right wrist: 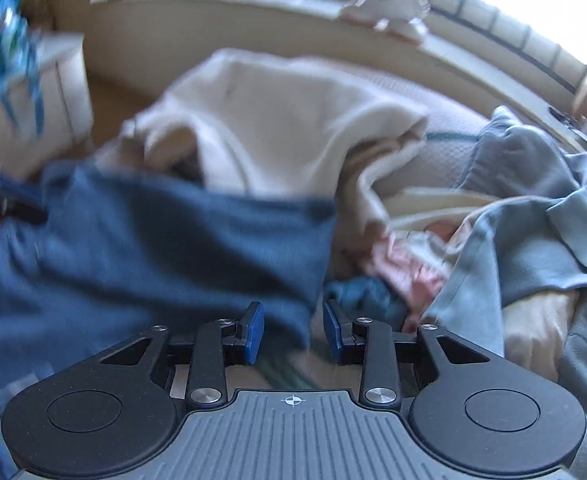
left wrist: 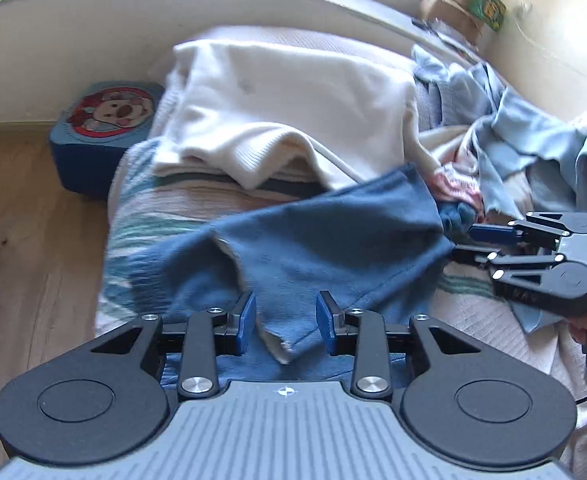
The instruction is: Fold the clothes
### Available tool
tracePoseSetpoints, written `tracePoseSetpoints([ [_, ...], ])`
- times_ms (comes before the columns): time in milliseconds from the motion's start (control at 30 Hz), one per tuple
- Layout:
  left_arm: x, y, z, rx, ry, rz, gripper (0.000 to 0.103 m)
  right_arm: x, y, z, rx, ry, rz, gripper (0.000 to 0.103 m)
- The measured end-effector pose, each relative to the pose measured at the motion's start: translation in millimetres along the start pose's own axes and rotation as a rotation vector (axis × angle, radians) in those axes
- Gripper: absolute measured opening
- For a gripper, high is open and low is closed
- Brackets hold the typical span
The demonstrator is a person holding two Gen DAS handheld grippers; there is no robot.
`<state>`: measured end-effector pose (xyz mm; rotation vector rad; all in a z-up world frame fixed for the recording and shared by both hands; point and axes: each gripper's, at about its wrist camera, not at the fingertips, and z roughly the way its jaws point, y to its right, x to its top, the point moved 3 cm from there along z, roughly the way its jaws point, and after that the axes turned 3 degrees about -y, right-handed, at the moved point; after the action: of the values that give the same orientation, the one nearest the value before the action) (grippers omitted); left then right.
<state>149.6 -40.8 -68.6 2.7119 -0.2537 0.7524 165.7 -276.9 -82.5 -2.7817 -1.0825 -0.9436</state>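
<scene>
A bed with a striped blanket point(left wrist: 165, 208) is carrying all the laundry; nothing here is sitting in a container. A cream sweater point(left wrist: 285, 108) is lying folded towards the far side, with a heap of pale blue clothes point(left wrist: 533, 128) spreading on the right. The dark blue garment point(left wrist: 313, 240) is lying across the near part of the blanket, its lower corner hanging over the front edge and showing a whitish lining. Bare wooden floor point(left wrist: 25, 240) is opening to the left of the bed, where a blue cushion with a cartoon face point(left wrist: 109, 120) is leaning at the wall.

The left gripper point(left wrist: 286, 322) is pointing steeply down with its blue pads standing apart, the garment's corner lying between them untouched. The right gripper point(left wrist: 469, 242) is hovering at the garment's right edge, pads parted and holding nothing; its own view is blurred.
</scene>
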Motion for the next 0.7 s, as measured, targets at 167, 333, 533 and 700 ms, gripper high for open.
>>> tracePoseSetpoints([
  [167, 6.3, 4.8, 22.0, 0.013, -0.018, -0.007, 0.029, -1.6, -7.0, 17.4, -0.008, -0.044, -0.044, 0.026],
  [333, 18.0, -8.5, 31.2, 0.053, -0.01, -0.042, 0.029, -5.9, -8.6, 5.7, 0.056, -0.096, -0.04, 0.004],
  [533, 17.7, -27.7, 32.1, 0.079, -0.025, -0.073, 0.029, -24.9, -17.5, 2.6, 0.047, -0.129, -0.1, 0.004],
  [700, 8.3, -35.1, 24.4, 0.079, -0.028, -0.079, 0.033, -23.5, -12.7, 14.1, 0.075, -0.194, -0.037, 0.013],
])
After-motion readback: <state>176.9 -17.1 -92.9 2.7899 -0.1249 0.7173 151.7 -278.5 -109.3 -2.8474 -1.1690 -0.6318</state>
